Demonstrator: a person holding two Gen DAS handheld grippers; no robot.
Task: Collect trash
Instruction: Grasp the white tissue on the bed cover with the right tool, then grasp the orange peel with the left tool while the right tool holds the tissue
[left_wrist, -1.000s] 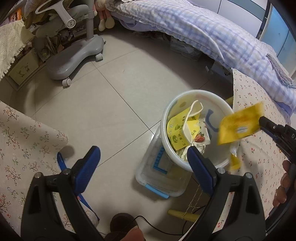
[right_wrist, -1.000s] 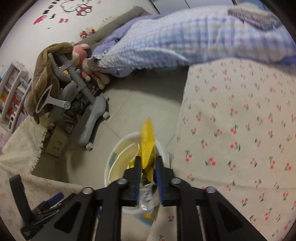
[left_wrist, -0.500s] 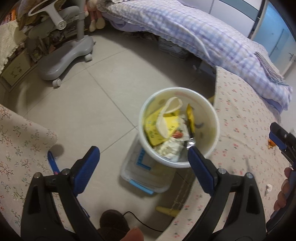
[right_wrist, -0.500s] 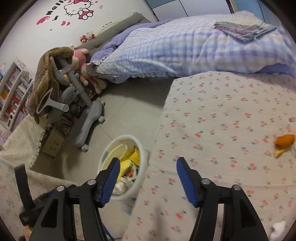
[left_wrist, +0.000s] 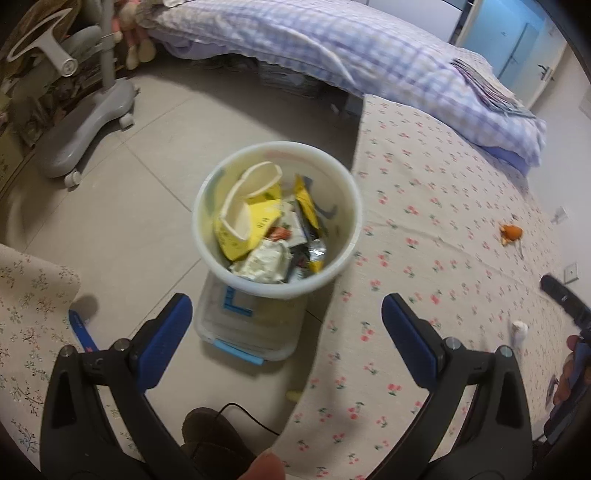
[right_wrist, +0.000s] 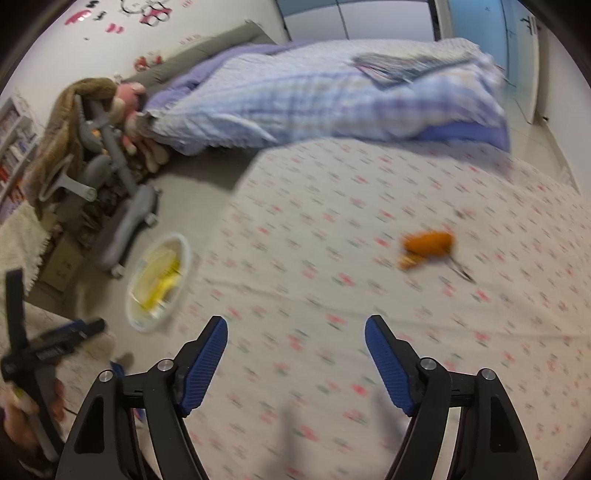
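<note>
The left tool (left_wrist: 286, 334) hangs spread and empty above the white bin (left_wrist: 347, 236), which stands on a clear box (left_wrist: 251, 332) on the floor, filled with yellow wrappers (left_wrist: 240, 229). The right tool (right_wrist: 295, 354) is also spread, holding nothing, over the flowered worktop (right_wrist: 332, 221). An orange scrap (right_wrist: 428, 245) lies on that cloth, well apart from the bin.

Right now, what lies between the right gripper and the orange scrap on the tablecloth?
Only bare floral tablecloth lies between the right gripper and the orange scrap, as the blurred right wrist view shows.
</note>
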